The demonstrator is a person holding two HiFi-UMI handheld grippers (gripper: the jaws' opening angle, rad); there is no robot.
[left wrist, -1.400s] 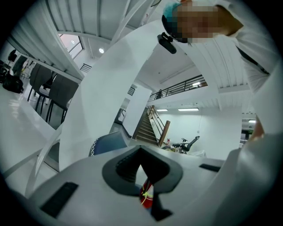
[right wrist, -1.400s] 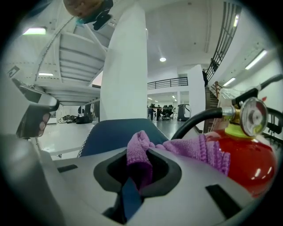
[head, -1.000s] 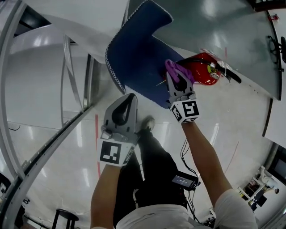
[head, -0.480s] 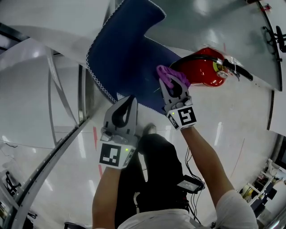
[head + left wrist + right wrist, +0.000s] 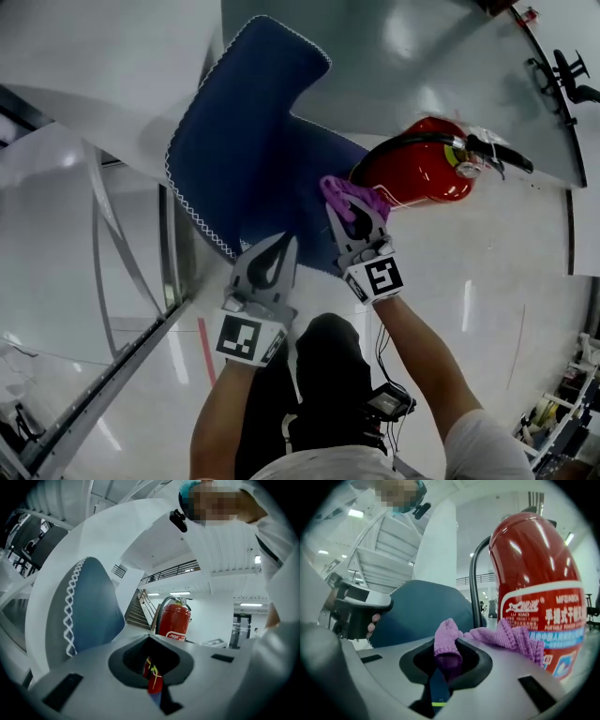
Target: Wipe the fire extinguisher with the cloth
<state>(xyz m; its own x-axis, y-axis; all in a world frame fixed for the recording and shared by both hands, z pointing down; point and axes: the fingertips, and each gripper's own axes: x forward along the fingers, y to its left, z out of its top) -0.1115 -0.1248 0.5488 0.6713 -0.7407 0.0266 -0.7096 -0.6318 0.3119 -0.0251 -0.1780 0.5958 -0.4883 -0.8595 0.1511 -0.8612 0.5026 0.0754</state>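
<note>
Our right gripper point(image 5: 345, 208), jaws pinched on the purple cloth point(image 5: 352, 193), has drawn up beside the red fire extinguisher point(image 5: 420, 173) at far right, so wiping can likely begin. Our left gripper point(image 5: 277, 251) waits nearer, jaws together and empty.

A big blue pad point(image 5: 244, 141) with a white zigzag stitched edge takes up the middle of the head view, bent in an L shape; it lies partly over a dull grey slab point(image 5: 422, 66) that runs off to the upper right; a black office chair point(image 5: 567, 75) sits at that far corner; the floor point(image 5: 497, 272) is white and glossy, throwing back the ceiling lights, with a thin red line point(image 5: 204, 347) on it; grey metal rails point(image 5: 103, 272) curve down the left side; farther off, a staircase point(image 5: 139, 613) climbs toward a railed balcony point(image 5: 173, 569); a strip light point(image 5: 251, 604) glows above a doorway point(image 5: 239, 630).
</note>
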